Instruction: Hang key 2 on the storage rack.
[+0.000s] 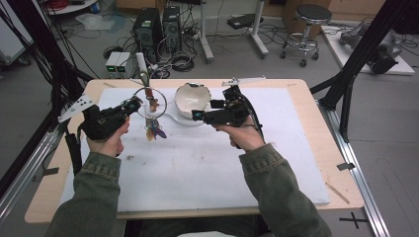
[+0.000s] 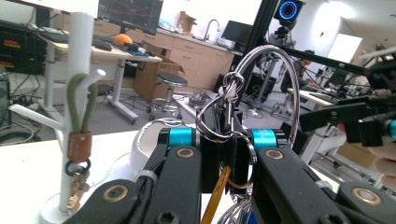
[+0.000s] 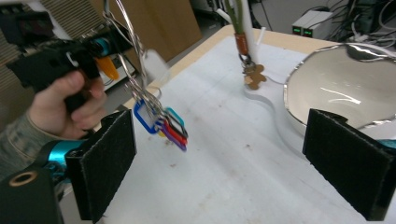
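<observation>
Where two hands enter from the near edge, each carries one pair of tongs. Left tongs [image 1: 133, 104] are clenched on one large wire ring [image 1: 148, 102], held upright above the table [image 1: 207, 163], just left of the bowl. From this ring hang several smaller rings and a bunch of coloured clips [image 3: 164, 127]; at least four clips can be counted: blue, teal, red and purple. One orange tag [image 3: 105, 66] hangs close to the left tongs. Right tongs [image 3: 219, 163] stand released, with both padded jaws wide apart and nothing between them, near the bowl and apart from the ring.

One white bowl [image 1: 191, 100] with a wavy rim sits on the table beyond the right tongs. One white branched stand [image 2: 74, 107] rises behind the ring and carries one green loop [image 2: 80, 105] with a brown band and a small brown gingerbread-shaped charm [image 3: 254, 77].

One white mat [image 1: 197, 168] covers a pale wooden table. Beyond it lie a grey floor, two computer towers [image 1: 158, 30], tangled cables, one round stool [image 1: 307, 29] on castors, and black frame bars at both sides.
</observation>
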